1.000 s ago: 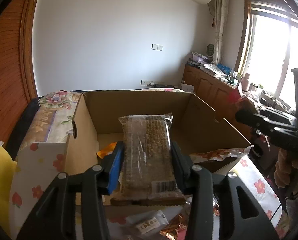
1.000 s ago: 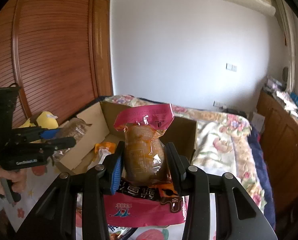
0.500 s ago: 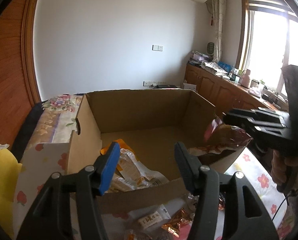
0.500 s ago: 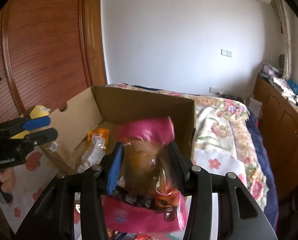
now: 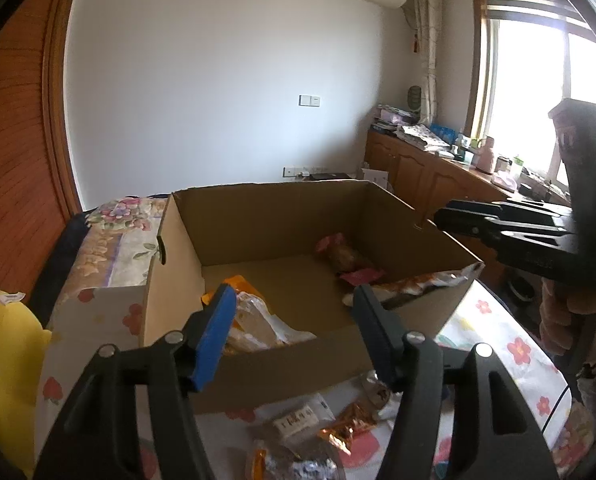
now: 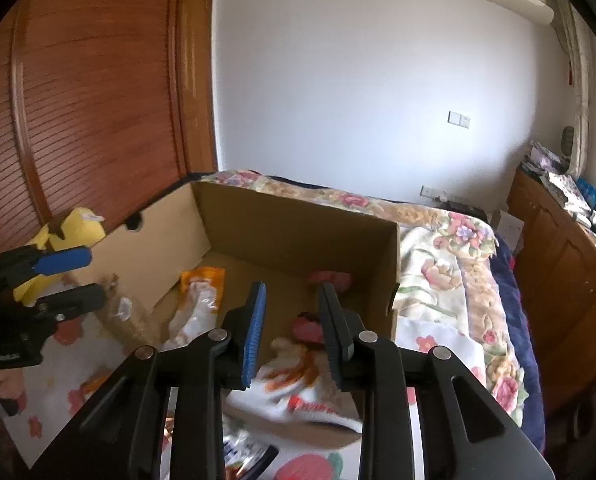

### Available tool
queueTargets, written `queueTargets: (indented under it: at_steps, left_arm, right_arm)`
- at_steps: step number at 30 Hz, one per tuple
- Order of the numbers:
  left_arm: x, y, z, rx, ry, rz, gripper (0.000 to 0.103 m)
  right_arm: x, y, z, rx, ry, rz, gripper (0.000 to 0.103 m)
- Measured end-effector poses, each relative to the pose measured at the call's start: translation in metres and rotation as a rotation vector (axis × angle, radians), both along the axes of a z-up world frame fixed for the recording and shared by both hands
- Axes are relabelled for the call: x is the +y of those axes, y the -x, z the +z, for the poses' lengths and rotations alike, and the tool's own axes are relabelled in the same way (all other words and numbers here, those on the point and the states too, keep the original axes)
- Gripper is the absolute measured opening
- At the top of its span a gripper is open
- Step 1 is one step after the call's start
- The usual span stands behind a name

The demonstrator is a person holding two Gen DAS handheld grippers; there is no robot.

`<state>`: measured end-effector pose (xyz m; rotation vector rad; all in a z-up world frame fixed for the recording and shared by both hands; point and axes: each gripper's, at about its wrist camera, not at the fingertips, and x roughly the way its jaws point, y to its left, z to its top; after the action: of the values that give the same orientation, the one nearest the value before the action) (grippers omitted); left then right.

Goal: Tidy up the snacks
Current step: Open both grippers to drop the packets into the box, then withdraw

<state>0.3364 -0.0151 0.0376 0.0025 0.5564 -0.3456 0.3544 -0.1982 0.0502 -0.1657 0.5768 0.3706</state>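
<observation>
Both grippers empty, snacks [image 5: 346, 258] in box [image 5: 257, 364]

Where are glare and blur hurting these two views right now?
Left wrist view: the bright window blows out, silhouetting the right gripper. Right wrist view: evenly lit, but the white-and-orange snack bag on the brown cardboard box is motion-smeared. Both show fisheye bending.

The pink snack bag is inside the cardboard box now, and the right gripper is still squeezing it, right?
Not quite. The pink snack bag does lie inside the cardboard box, but the right gripper is open and holds nothing. The right wrist view shows its fingers apart, with the bag beyond them.
</observation>
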Motion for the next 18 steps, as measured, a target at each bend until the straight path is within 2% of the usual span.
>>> queueTargets:
  at_steps: [7,13,18]
  left_arm:
    - [-0.001,0.034,-0.003,-0.013,-0.022,-0.026,0.062]
    - [-0.001,0.063,-0.017,-0.008,-0.049,-0.029,0.063]
    - [0.001,0.078,-0.036,0.015,-0.080,-0.029,0.063]
  right_arm:
    - [-0.007,0.052,0.003,0.009,-0.032,0.038,0.035]
    - [-0.018,0.088,-0.013,0.047,-0.049,0.029,0.042]
    - [-0.030,0.100,-0.031,0.075,-0.030,-0.011,0.046]
